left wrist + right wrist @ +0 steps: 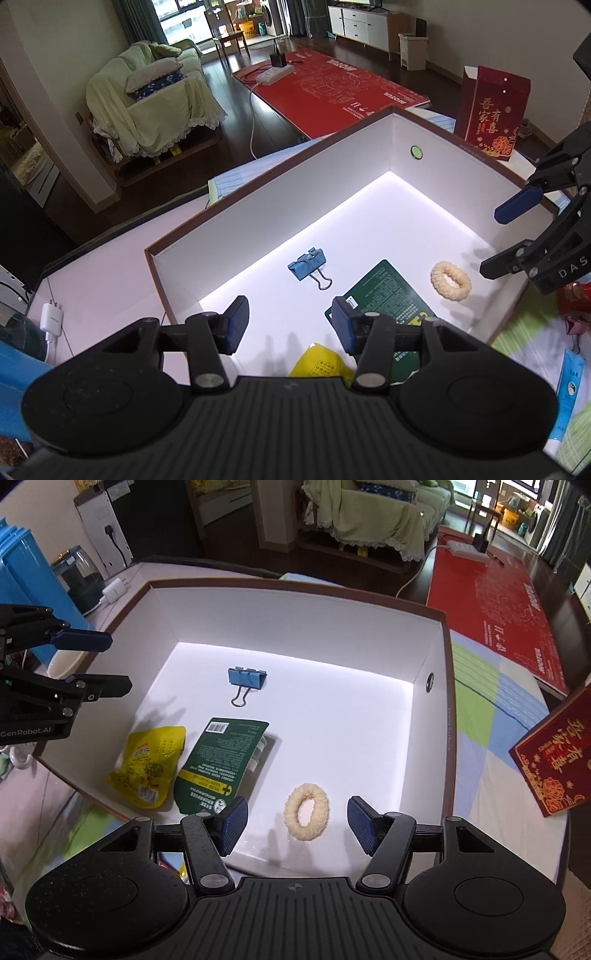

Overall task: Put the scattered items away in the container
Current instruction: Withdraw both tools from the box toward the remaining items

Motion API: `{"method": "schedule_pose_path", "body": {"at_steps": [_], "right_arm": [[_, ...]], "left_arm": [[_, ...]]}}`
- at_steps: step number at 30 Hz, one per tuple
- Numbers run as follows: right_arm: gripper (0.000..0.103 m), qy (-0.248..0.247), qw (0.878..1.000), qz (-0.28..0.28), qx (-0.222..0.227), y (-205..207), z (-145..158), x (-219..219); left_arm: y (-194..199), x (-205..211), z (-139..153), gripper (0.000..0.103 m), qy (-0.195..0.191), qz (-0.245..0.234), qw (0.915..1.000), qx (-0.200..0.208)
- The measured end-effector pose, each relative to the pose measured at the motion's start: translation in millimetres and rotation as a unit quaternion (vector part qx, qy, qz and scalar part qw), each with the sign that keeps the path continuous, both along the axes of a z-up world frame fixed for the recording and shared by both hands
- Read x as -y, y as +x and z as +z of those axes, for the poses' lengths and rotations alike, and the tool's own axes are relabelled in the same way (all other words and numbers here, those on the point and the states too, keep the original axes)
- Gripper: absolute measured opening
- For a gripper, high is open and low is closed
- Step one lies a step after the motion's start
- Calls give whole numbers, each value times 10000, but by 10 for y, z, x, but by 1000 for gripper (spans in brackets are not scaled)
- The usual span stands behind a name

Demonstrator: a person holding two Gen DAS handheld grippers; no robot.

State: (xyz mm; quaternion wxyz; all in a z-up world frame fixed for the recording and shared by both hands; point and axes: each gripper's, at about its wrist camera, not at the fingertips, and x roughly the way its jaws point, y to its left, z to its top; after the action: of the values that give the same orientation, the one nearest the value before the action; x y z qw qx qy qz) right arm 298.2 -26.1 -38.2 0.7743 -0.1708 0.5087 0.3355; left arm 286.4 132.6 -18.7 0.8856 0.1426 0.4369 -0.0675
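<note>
Hair tie (306,816) in box (424,657), between spread right tool (293,825) fingers

Matt card, glossy packets — soft cloth ring

The box (436,653) looks smooth matt white card; at its 7 o'clock, yellow pouch (147,764) and green packet (218,760) shine like plastic film — the cream hair tie (306,814) is ribbed cloth.

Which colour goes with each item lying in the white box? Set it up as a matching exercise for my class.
Items:
1. binder clip
2. hair tie
3. snack pouch
4. flat packet

Colours:
A. green
B. cream
C. blue
D. yellow

Pairs: 1-C, 2-B, 3-D, 4-A
</note>
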Motion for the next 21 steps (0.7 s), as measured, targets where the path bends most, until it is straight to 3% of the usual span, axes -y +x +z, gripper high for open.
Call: {"method": "schedule_pose_path", "body": {"at_steps": [13,21], "right_arm": [[63,161,9990,-199,357,-272,280,113],[63,390,9963,-429,628,-454,469,238]], "left_arm": [[-355,95,257,51,100,62,9995,300],[-618,138,417,63,125,23,9985,538]]}}
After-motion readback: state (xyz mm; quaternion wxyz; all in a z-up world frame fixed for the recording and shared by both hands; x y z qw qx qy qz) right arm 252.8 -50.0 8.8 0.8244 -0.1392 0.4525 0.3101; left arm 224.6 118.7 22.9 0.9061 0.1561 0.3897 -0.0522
